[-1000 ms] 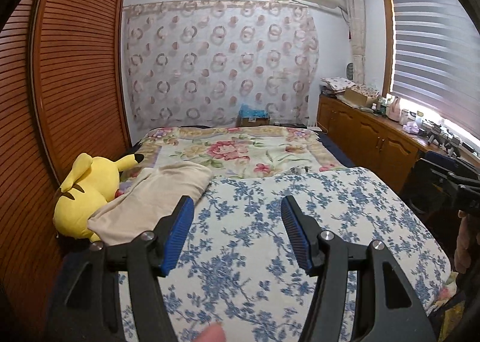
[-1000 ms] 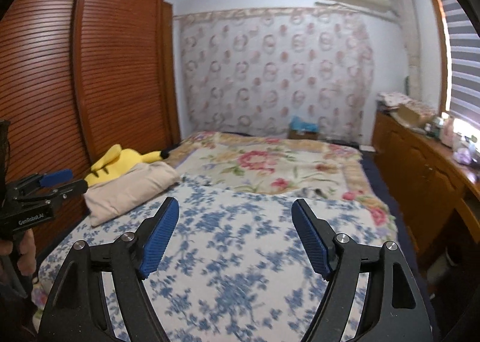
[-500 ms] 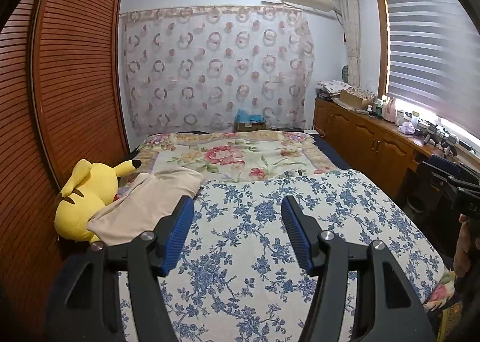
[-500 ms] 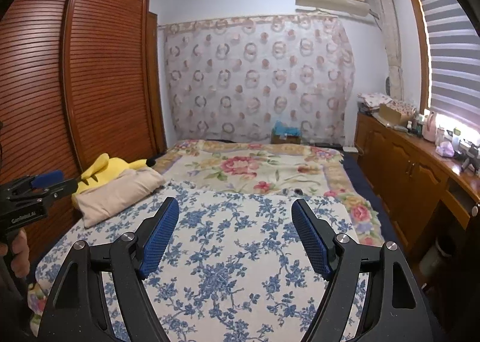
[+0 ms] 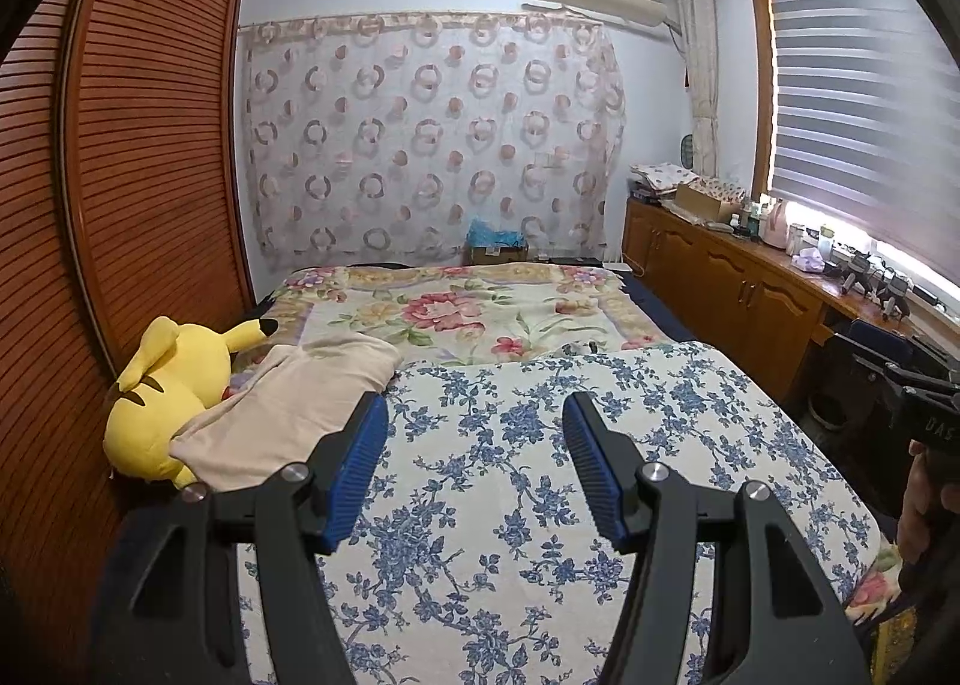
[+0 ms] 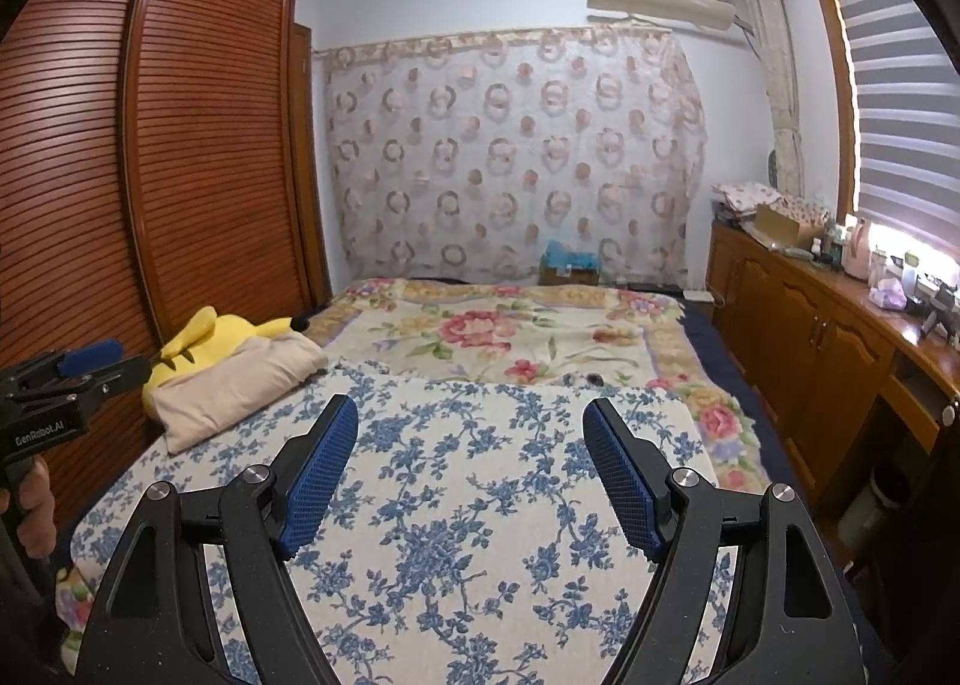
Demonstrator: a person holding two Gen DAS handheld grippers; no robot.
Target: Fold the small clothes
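A beige garment [image 5: 294, 403] lies on the left side of the bed, draped partly over a yellow plush toy [image 5: 162, 391]. It also shows in the right wrist view [image 6: 240, 385]. My left gripper [image 5: 474, 463] is open and empty, held above the blue-flowered cover [image 5: 540, 475], to the right of the garment. My right gripper [image 6: 471, 472] is open and empty above the same cover [image 6: 480, 505]. The left gripper shows at the left edge of the right wrist view [image 6: 66, 379].
A wooden slatted wardrobe [image 5: 120, 175] runs along the left of the bed. A wooden cabinet [image 5: 738, 301] with small items stands under the window on the right. A rose-patterned blanket [image 5: 468, 313] covers the far half of the bed. A box [image 5: 498, 247] sits by the curtain.
Both grippers have risen and tilted up, so more of the room and ceiling shows. Both stay open and empty. The garment has not moved.
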